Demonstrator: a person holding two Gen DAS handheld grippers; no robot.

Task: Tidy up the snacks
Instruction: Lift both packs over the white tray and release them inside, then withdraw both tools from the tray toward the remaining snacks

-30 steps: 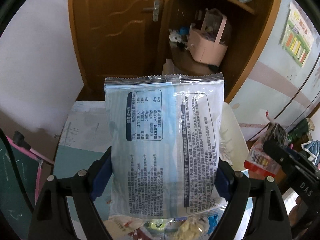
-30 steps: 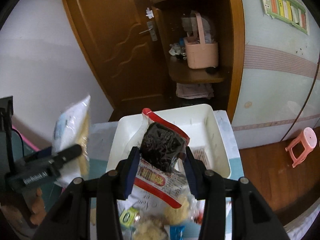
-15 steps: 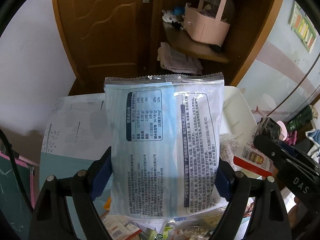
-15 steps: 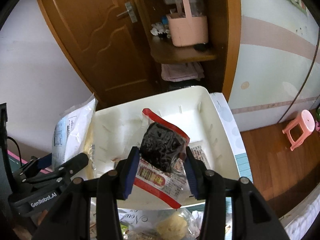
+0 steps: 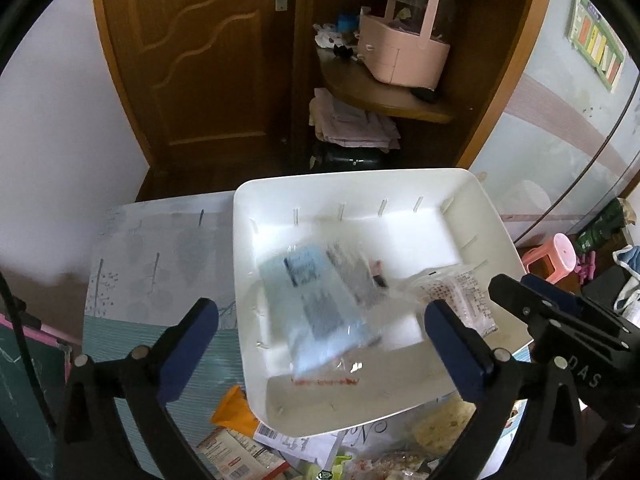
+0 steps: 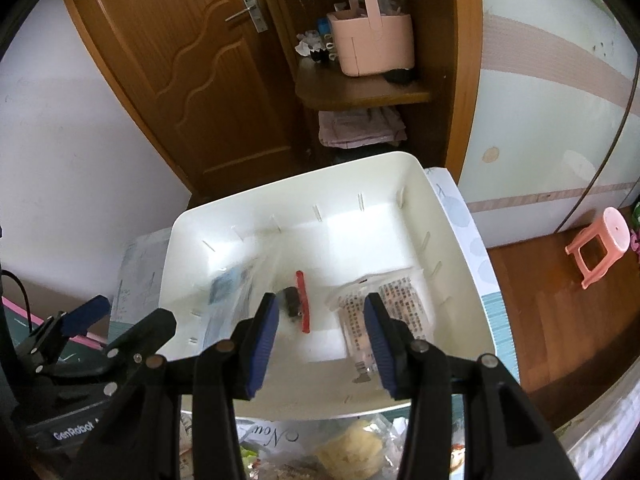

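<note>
A white bin (image 5: 360,174) (image 6: 280,184) stands on the table right under both grippers. My left gripper (image 5: 322,344) is opening wide, its pads clear of the blue-and-white snack bag (image 5: 320,308) (image 6: 228,284), which shows blurred, loose inside the bin. My right gripper (image 6: 322,332) hangs over the bin's near side with nothing between its pads. The red-and-black packet (image 6: 296,304) is blurred on the bin floor just past its left finger. A clear printed packet (image 5: 460,292) (image 6: 384,308) lies at the bin's right.
Loose snacks crowd the table's near edge, among them an orange packet (image 5: 234,408) and a pale yellow one (image 6: 352,444). A patterned cloth (image 5: 160,248) covers the table left of the bin. Beyond are a wooden door, a shelf with a pink basket (image 5: 400,52) and a pink stool (image 6: 600,244).
Both grippers came down over the bin. The left one opened and let the blue-and-white bag fall in. The red-and-black packet left the right gripper and lies in the bin.
</note>
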